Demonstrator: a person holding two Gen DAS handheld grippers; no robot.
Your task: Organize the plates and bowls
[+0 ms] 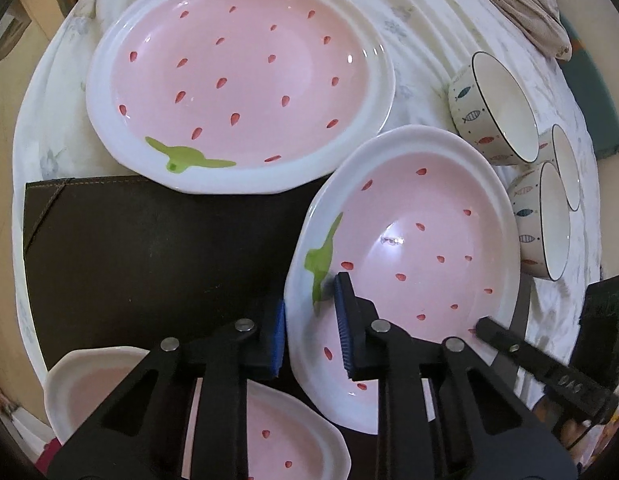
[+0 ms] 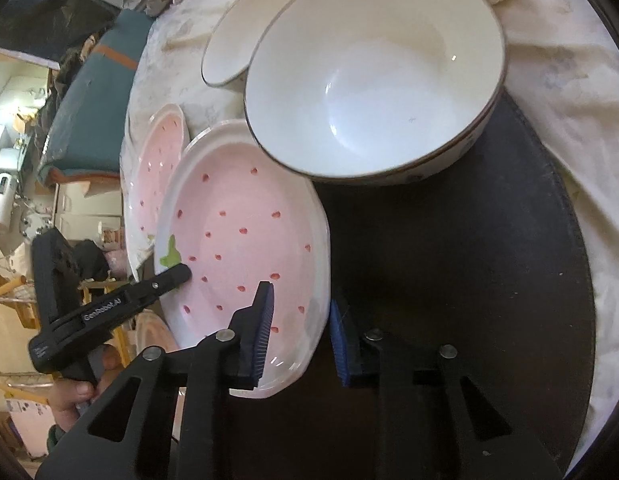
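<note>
Cloth-covered surface (image 1: 429, 40), white with a faint floral print, carries a dark brown mat (image 1: 149, 248) on its near part.

Nearest the left camera, a small pink strawberry plate (image 1: 285, 436) lies at the mat's near edge, partly hidden behind the tool's linkage.

Left tool (image 1: 313, 328): jaws narrow and closed across the rim of a tilted strawberry plate (image 1: 421, 232), one blue pad (image 1: 279, 336) against the outside, the other on the pink inner face close to the green stem mark. The plate is held up on edge over the mat.

Right tool (image 2: 297, 332): jaws likewise set across the opposite rim of the same tilted strawberry plate (image 2: 237, 248), one finger inside the dish, the other outside it. Both tools grip this one plate at once; each appears in the other's view.

Beyond it, a larger strawberry plate (image 1: 237, 80) lies flat, its near edge overlapping the mat's far border.

To the right, three fish-patterned bowls (image 1: 497, 108) stand close together; in the left view they sit on the cloth. The near bowl (image 2: 373, 72) in the right view sits at the mat's far edge.

Farthest, a folded beige cloth (image 1: 521, 4) lies at the surface's far corner.
</note>
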